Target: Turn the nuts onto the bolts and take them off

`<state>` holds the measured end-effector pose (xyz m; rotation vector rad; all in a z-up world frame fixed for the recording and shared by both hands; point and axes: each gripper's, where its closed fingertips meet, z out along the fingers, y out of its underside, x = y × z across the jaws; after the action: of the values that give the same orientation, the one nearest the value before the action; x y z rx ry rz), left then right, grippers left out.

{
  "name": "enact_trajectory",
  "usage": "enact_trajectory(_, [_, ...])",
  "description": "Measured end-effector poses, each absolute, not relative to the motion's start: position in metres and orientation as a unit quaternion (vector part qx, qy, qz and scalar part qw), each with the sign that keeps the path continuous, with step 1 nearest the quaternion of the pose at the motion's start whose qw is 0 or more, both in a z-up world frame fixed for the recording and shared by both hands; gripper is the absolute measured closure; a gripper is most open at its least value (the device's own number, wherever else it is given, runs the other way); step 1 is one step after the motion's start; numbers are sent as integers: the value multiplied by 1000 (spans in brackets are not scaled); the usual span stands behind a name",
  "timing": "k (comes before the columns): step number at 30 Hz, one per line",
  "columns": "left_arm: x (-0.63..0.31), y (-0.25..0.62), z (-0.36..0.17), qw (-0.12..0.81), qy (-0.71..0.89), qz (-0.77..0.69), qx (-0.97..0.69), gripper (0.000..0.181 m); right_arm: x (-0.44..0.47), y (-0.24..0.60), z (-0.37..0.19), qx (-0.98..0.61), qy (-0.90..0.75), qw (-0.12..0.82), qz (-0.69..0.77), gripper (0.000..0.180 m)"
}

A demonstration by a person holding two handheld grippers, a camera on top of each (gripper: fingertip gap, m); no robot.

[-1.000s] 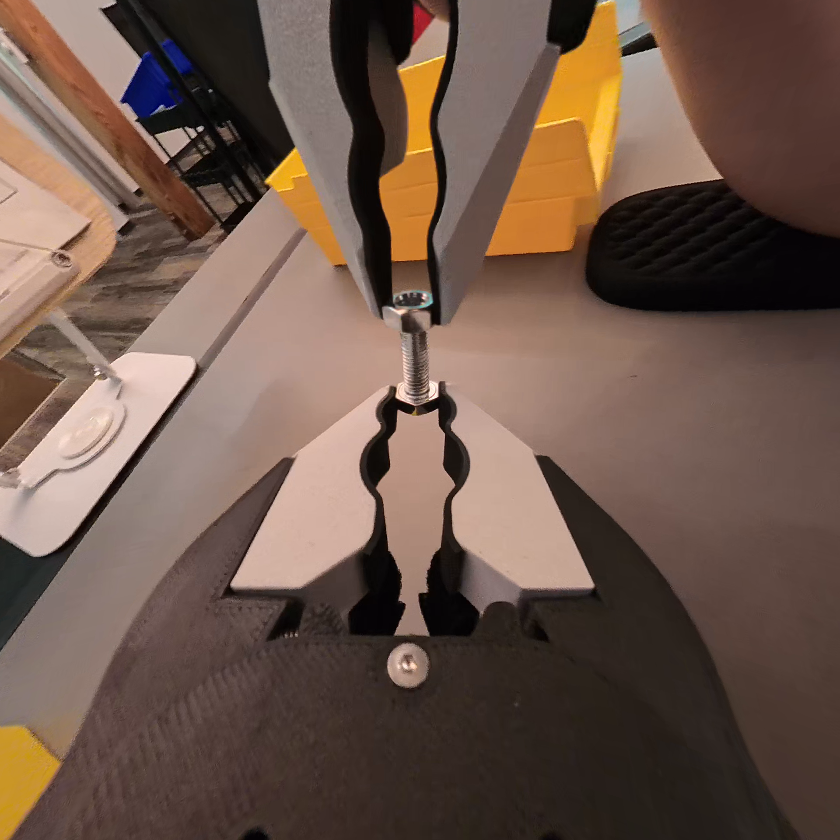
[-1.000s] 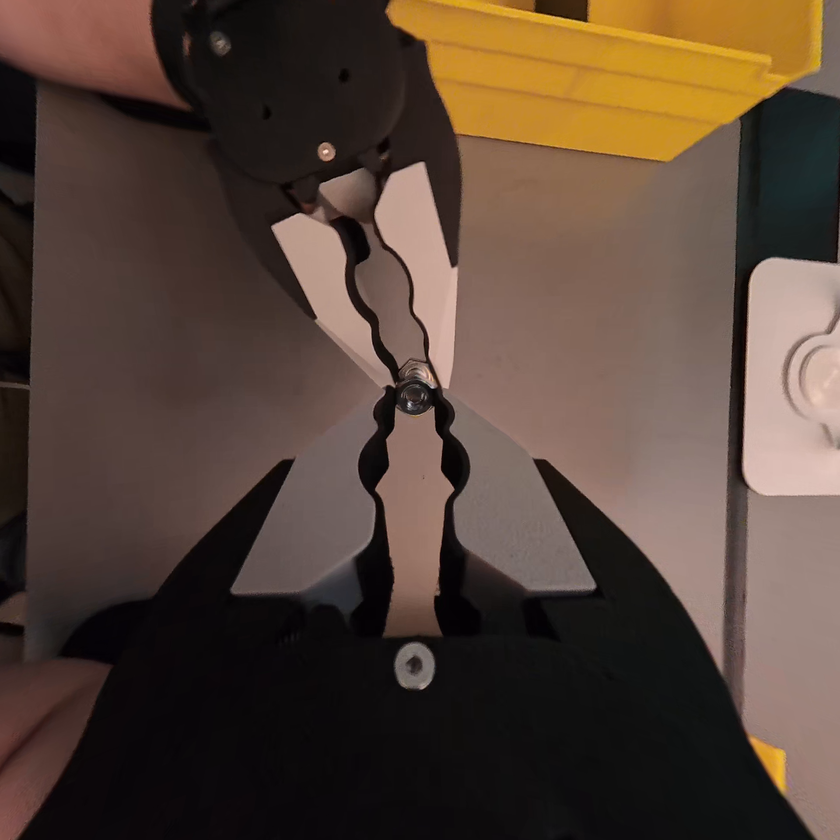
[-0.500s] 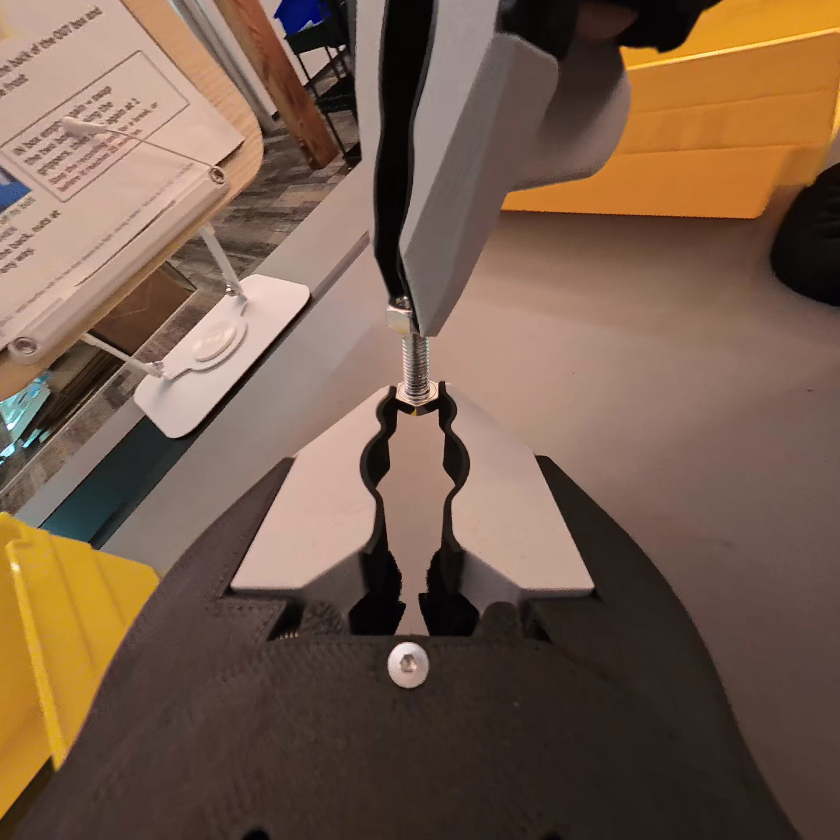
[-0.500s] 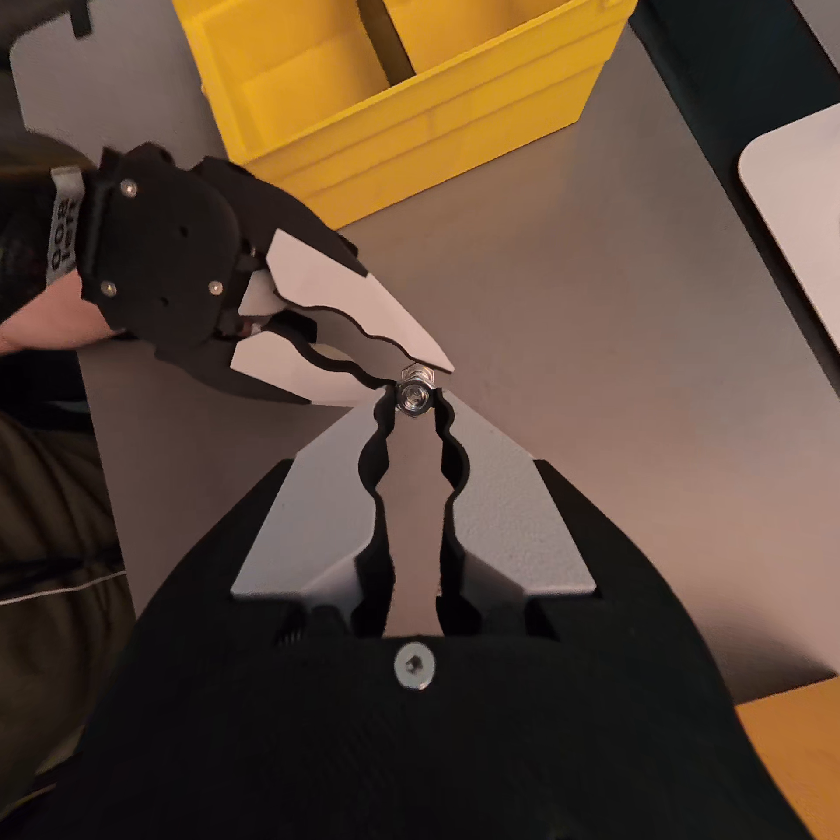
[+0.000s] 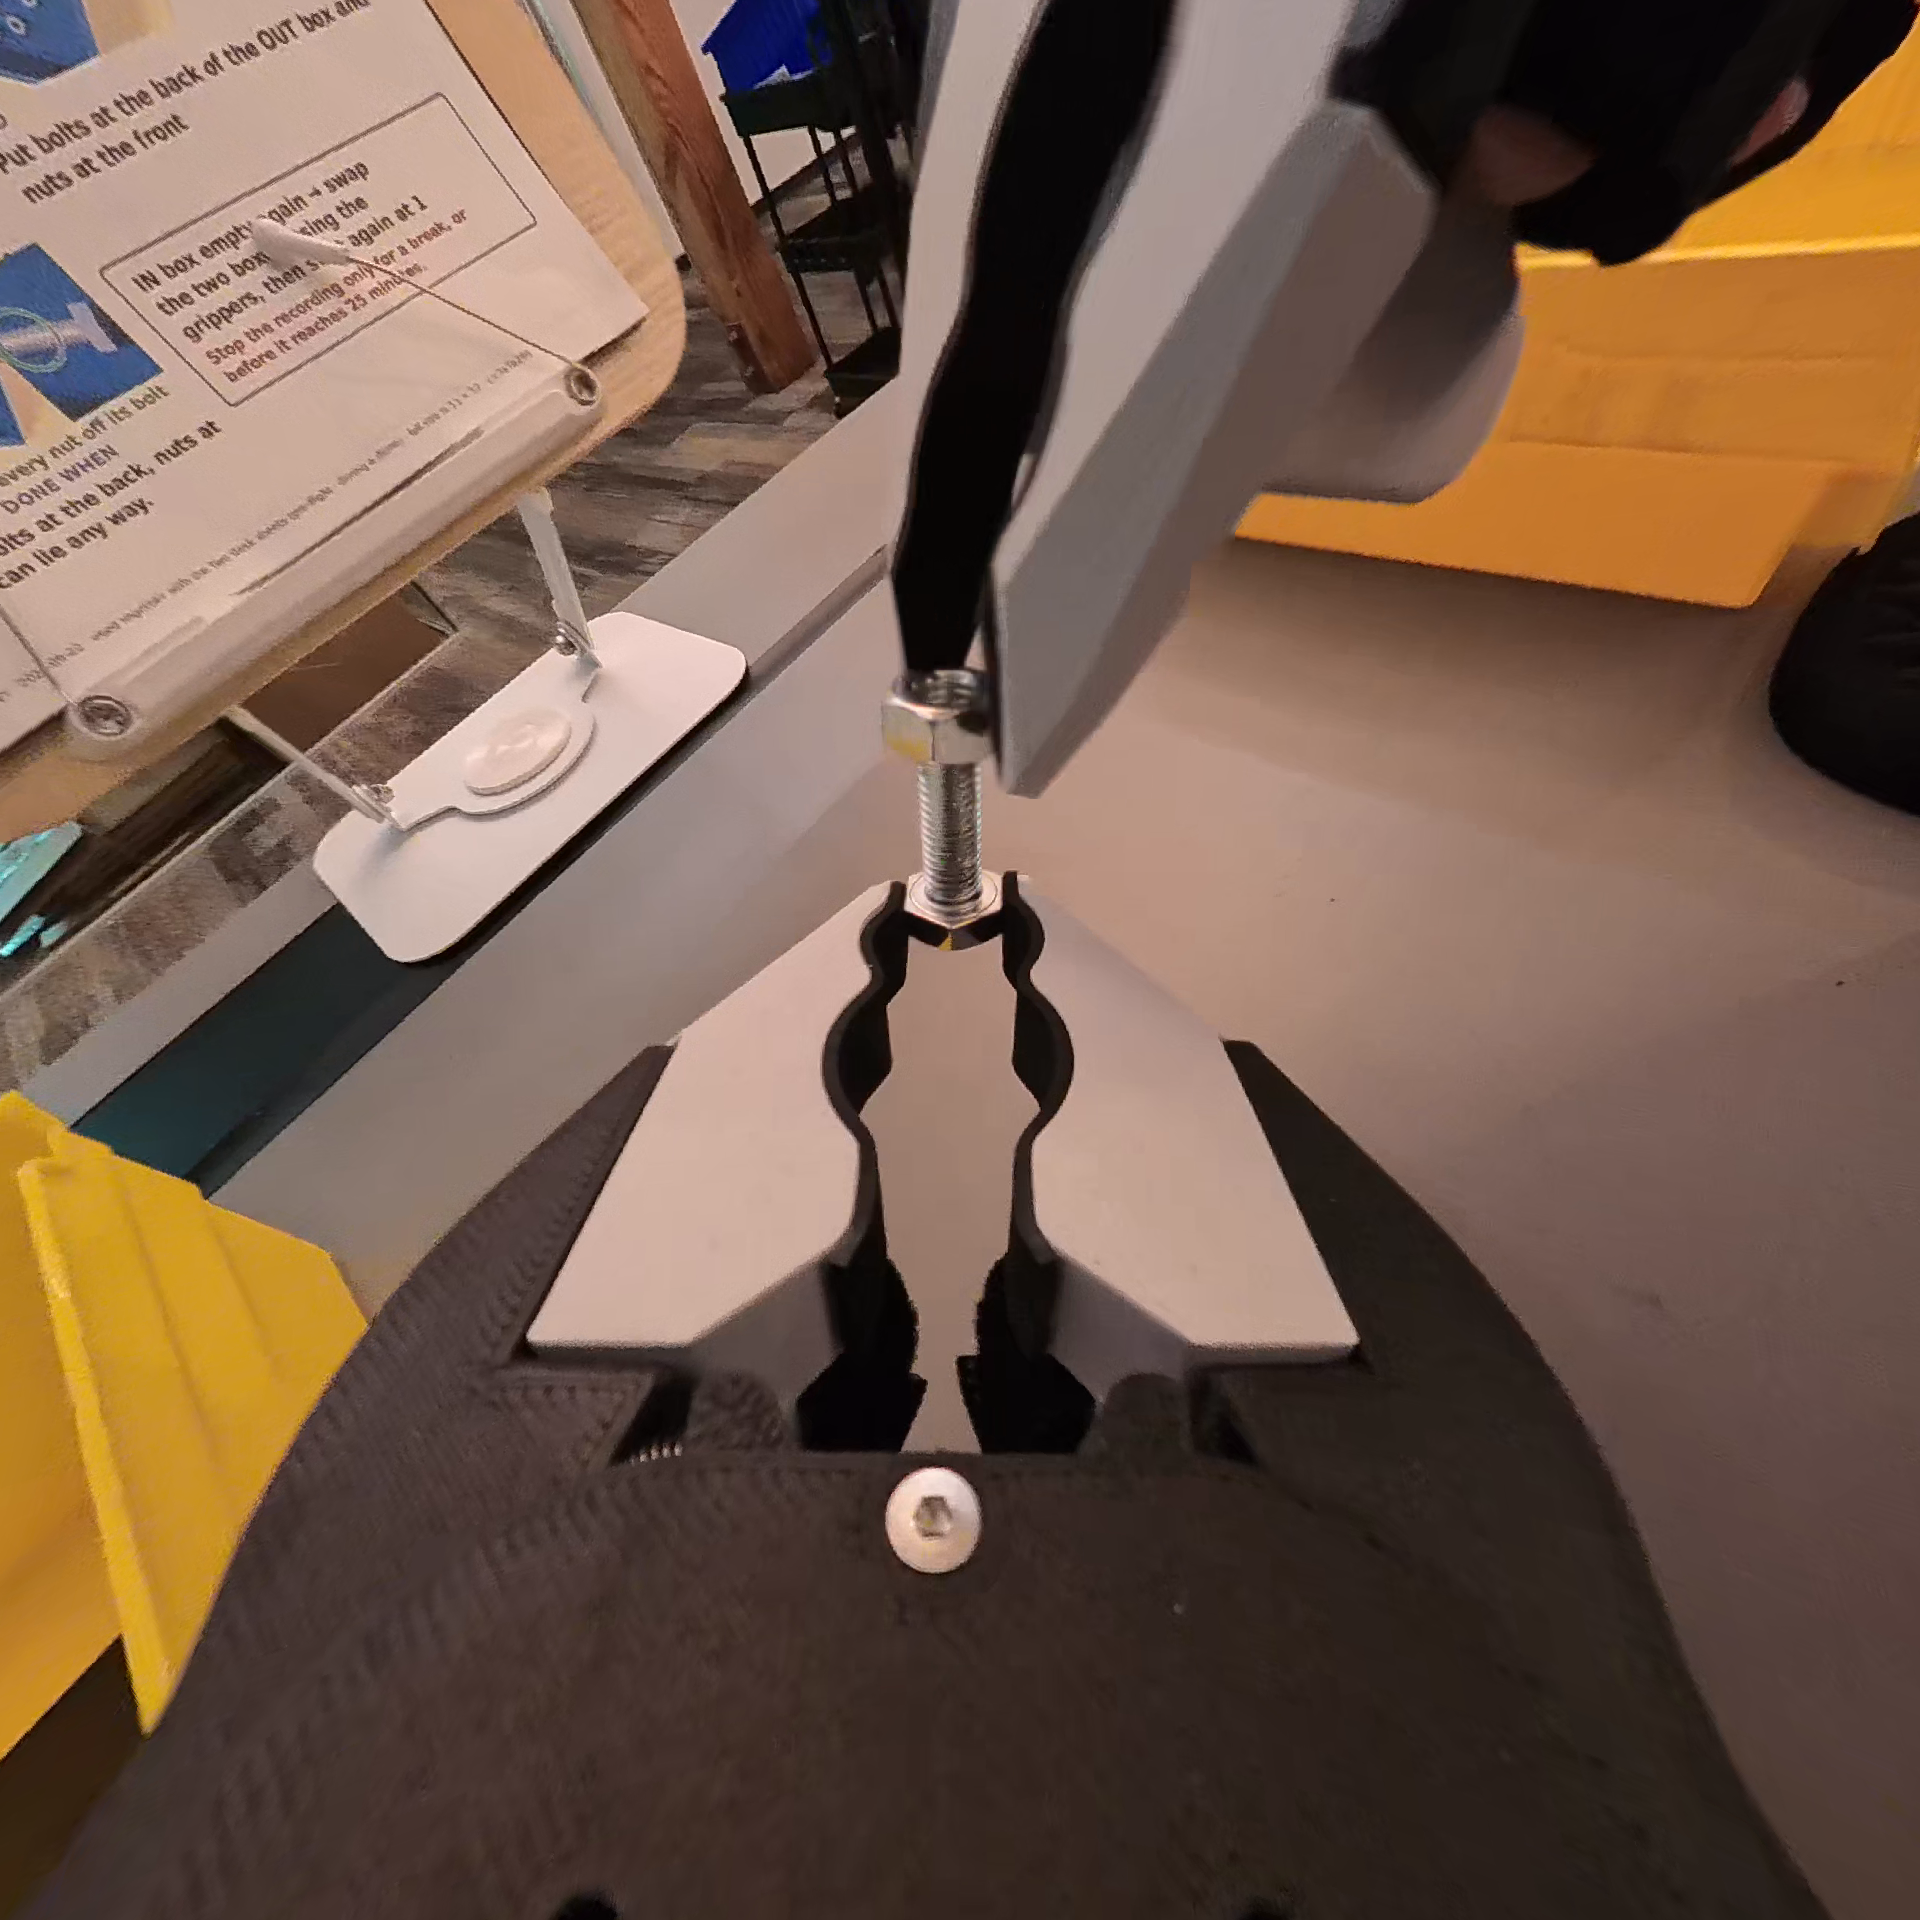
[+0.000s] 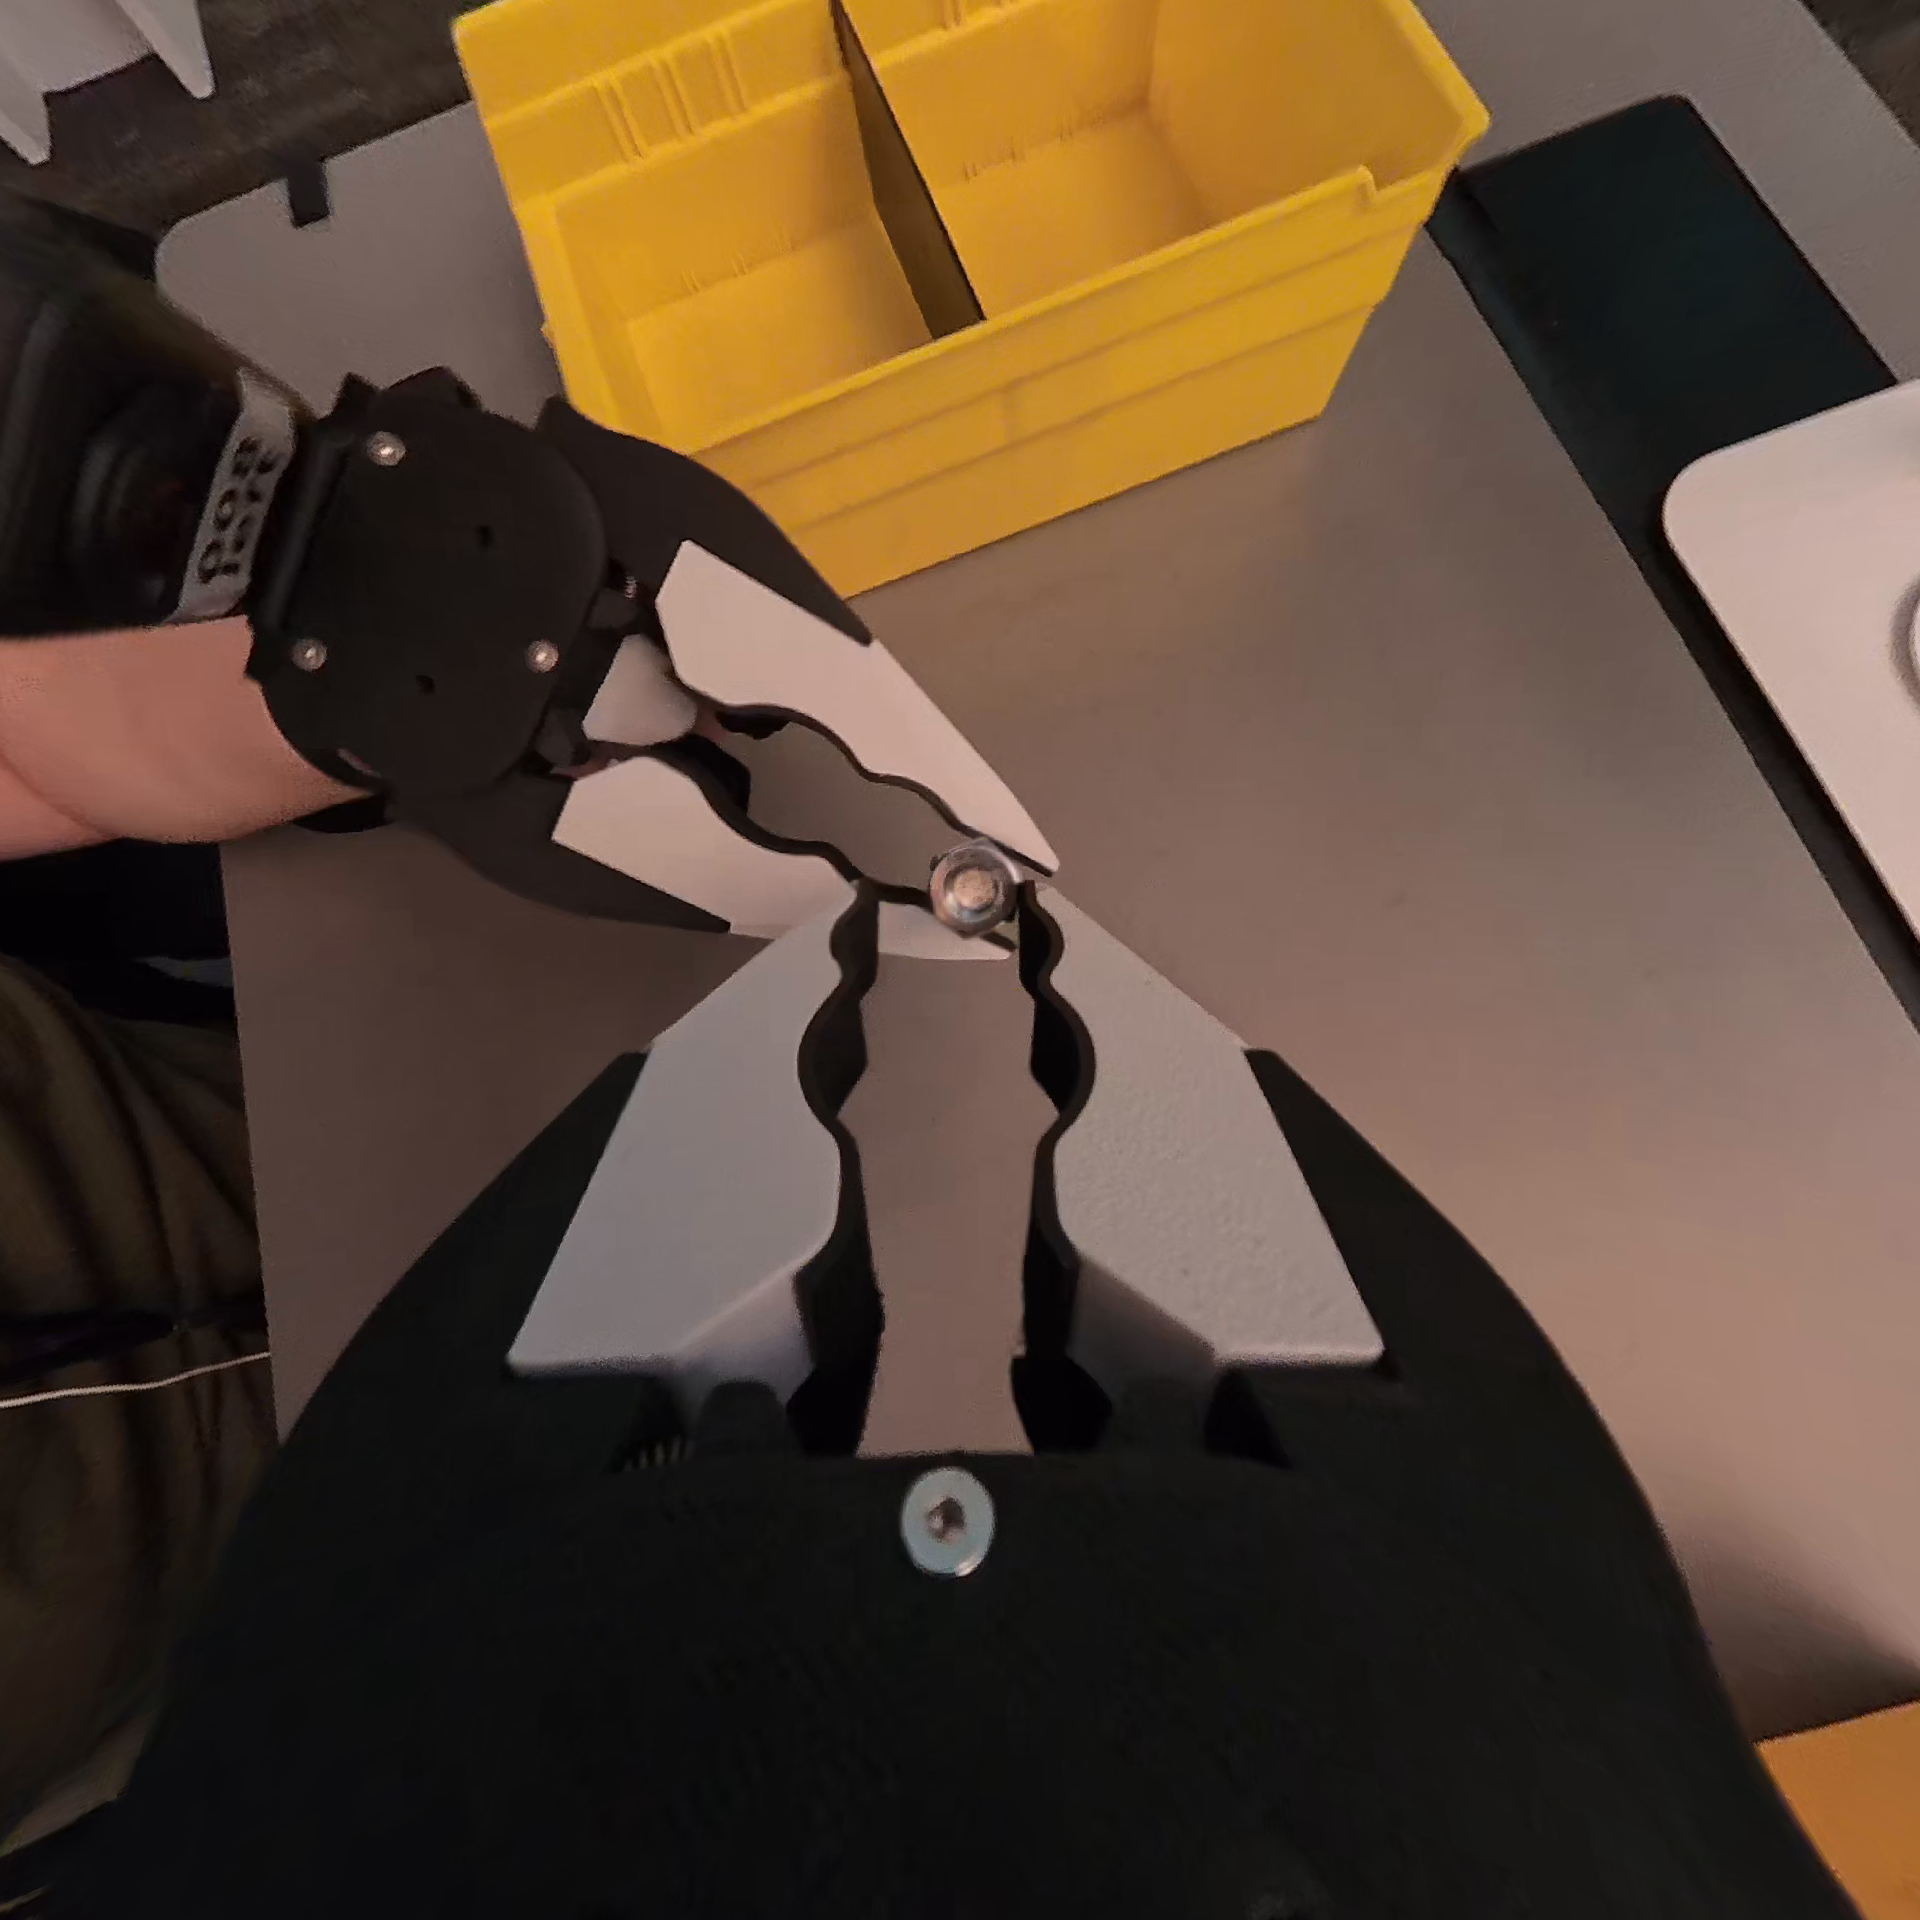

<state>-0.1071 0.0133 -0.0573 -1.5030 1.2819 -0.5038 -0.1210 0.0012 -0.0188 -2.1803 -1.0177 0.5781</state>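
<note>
Looking along the left gripper (image 5: 951,904), its fingers are clamped on the head of the bolt (image 5: 948,821), whose long axis runs straight ahead to the nut (image 5: 935,717) at the far end. From the right gripper (image 6: 945,914), above the worktop (image 6: 1351,831), the bolt points end-on; its fingers (image 6: 1049,997) stand slightly apart around the nut, one side clear, probably regripping for another twist.

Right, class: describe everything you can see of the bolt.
The bolt is small and shiny silver metal, with a threaded shank and a hexagonal head. It stands roughly upright above the grey table, head down, pinched at the tips of the left hand-held gripper. A hex nut sits on its top end, inside the slightly parted right hand-held gripper.
</note>
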Motion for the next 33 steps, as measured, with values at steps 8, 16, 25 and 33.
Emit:
enact_trajectory(8, [-115, 17, -37, 529, 489, -286, -632, 165, -126, 9, 20, -726, -453, 465, 227, 135])
enact_trajectory(16, [-119, 18, -24, 545, 469, -312, -621, 165, -135, 7, 20, -689, -481, 486, 242, 135])
enact_trajectory(25, [-120, 19, -24, 545, 464, -313, -623, 165, -138, 1, 19, -683, -494, 481, 241, 140])
enact_trajectory(33, [-121, 21, -23, 546, 464, -312, -624, 165, -138, -2, 17, -685, -504, 471, 235, 146])
